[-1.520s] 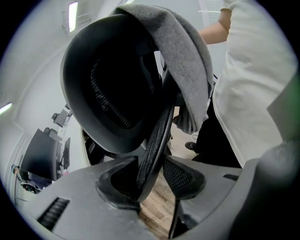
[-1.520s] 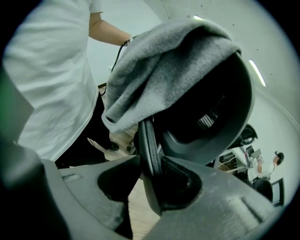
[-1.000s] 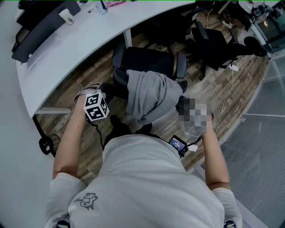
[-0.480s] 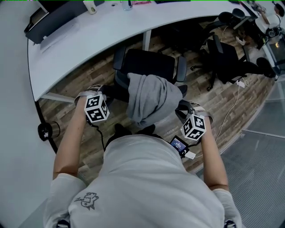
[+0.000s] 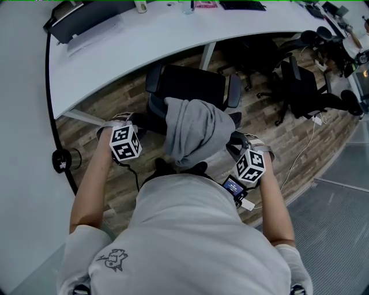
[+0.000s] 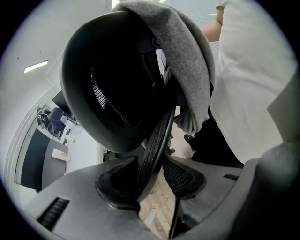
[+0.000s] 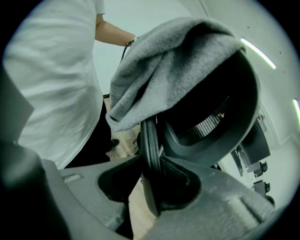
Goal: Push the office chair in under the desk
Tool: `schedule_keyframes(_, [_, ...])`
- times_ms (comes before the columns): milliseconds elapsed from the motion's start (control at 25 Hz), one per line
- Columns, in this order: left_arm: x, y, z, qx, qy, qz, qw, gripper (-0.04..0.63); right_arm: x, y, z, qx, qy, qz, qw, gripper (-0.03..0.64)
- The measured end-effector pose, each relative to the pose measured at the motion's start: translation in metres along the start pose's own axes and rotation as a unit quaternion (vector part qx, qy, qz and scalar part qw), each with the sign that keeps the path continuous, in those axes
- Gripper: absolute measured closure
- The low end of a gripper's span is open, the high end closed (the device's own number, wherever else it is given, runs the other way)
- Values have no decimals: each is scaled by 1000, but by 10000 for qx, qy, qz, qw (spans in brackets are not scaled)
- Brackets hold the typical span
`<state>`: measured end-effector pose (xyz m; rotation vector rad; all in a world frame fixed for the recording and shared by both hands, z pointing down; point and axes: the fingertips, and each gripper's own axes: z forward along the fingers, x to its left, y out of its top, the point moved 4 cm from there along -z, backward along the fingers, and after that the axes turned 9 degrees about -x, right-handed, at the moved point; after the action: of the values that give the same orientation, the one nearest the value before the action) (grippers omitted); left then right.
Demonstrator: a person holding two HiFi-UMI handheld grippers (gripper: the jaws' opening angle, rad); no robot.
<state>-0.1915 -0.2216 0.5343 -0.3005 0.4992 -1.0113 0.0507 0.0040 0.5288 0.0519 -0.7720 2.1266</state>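
A black office chair [image 5: 190, 86] faces the curved white desk [image 5: 144, 46], its seat near the desk's edge. A grey garment [image 5: 193, 135] hangs over the backrest. My left gripper [image 6: 152, 180] is shut on the backrest's left mesh edge [image 6: 159, 136]; its marker cube [image 5: 125, 143] shows left of the chair. My right gripper [image 7: 150, 185] is shut on the backrest's right edge [image 7: 149, 140], with its cube [image 5: 251, 166] to the chair's right. The chair's base and wheels are hidden under the garment and my body.
More black chairs [image 5: 305, 86] stand at the right beside the desk. A white cable [image 5: 308, 138] runs over the wooden floor. A desk leg [image 5: 206, 55] stands beyond the seat. A dark tray [image 5: 81, 17] lies on the desk. A metal grating [image 5: 334, 196] borders the floor at right.
The desk and the side chairs have drifted right and down in the head view. Both grippers keep their hold on the backrest.
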Motion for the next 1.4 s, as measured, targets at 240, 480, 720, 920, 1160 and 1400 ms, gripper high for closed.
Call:
schedule_keyframes(240, [-10,-39,-24,18,89,-178,9998,430,7,35,22,-46,98,-149,9998,494])
schedule_keyframes(480, [-16,-75,-46,28,184,-313,9993,430,10,70,42,-68,200,-289,9994,492])
schedule_keyframes(720, [-23,-111,-67,16,268,-394,9989,430,18,104,63,-53,316,-418,9986,491])
schedule_keyframes(920, [-26,-133,-81,7,354,-444,9984,430,21,125,80,-1,422,-592,9974,491])
schedule_keyframes(1160, [-26,-158,-94,30,390,-522,9979,430,22,149,95,-135,532,-691,9961,491])
schedule_keyframes(1400, [-27,-178,-106,15,442,-662,9968,431,12,168,111,-138,741,-798,9940,489])
